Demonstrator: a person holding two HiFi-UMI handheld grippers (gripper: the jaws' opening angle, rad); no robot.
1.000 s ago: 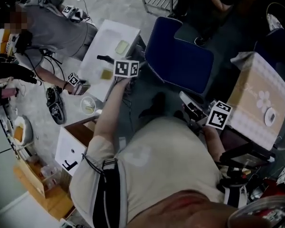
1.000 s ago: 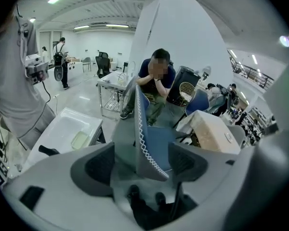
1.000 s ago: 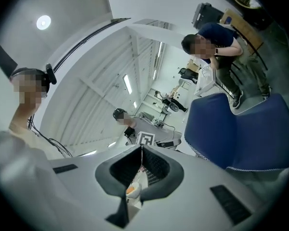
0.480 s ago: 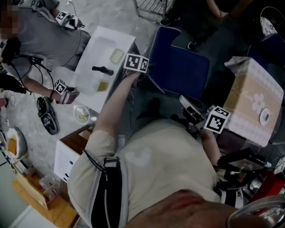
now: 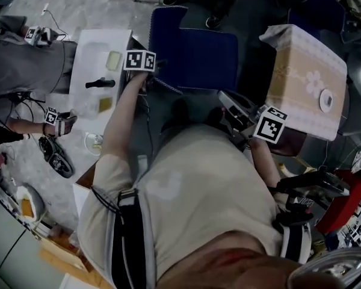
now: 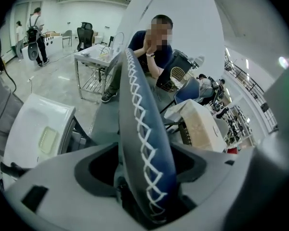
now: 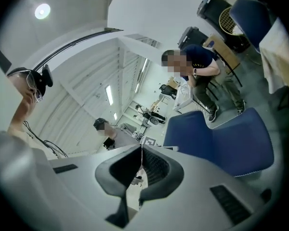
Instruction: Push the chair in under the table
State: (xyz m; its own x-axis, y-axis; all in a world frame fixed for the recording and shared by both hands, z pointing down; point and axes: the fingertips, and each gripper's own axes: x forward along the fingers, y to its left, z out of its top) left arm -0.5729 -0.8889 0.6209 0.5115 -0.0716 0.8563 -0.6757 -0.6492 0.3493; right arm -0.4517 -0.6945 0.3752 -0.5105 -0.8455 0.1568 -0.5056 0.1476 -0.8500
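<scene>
At twelve o'clock in the head view, the blue chair [image 5: 198,56] stands between a white table [image 5: 87,47] at ten o'clock and a cloth-covered table [image 5: 295,71] at two o'clock, touching neither. The left gripper [image 6: 145,177] is clamped on the chair's cross-stitched edge. The right gripper [image 7: 140,154], its jaws pressed together on nothing, hangs near the chair's five o'clock corner.

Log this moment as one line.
left gripper: shut on chair back edge | right gripper: shut, empty | chair: not yet under table
</scene>
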